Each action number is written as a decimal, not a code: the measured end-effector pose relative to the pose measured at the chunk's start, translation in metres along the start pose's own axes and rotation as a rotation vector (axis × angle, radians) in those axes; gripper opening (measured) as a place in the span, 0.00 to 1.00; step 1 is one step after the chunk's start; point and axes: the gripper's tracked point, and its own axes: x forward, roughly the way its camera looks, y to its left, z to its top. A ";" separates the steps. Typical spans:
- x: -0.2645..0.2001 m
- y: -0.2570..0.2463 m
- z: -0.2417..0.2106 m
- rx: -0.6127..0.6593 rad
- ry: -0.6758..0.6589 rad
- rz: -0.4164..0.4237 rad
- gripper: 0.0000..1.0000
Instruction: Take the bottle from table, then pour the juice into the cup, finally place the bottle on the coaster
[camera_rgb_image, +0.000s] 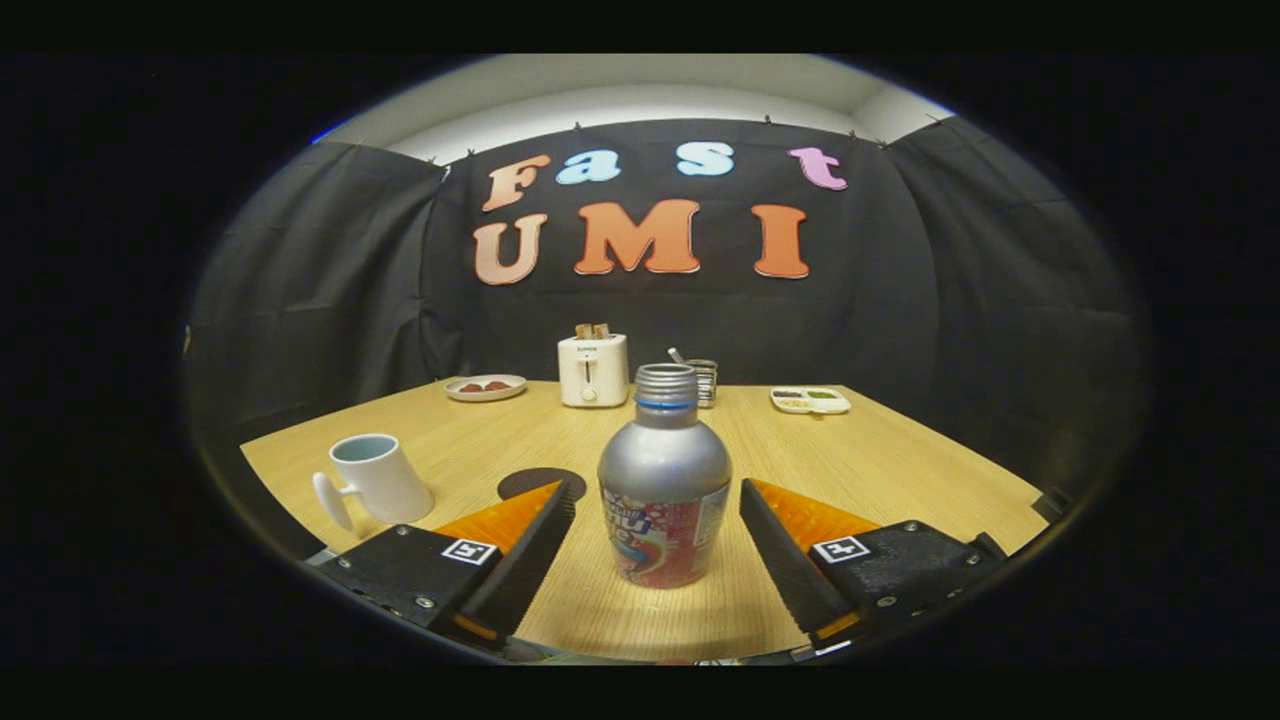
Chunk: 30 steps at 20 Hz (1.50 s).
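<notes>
Table (900, 460): light wood, all things are carried on it.
Gripper (657, 540): held spread open at the near edge, neither finger touching the bottle.
Bottle (665, 480): silver, uncapped, stood upright between the fingers, near the near edge.
Toaster (593, 369): white, set at the far edge.
Cup (375, 480): white, placed toward the left edge.
Coaster (535, 481): dark, round, laid between cup and bottle, partly hidden behind the left finger.
</notes>
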 end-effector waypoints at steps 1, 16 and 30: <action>0.003 0.000 -0.004 0.001 0.011 -0.001 0.99; 0.022 0.001 -0.046 -0.039 0.138 -0.060 0.93; 0.013 0.050 0.014 -0.378 0.040 -0.139 0.78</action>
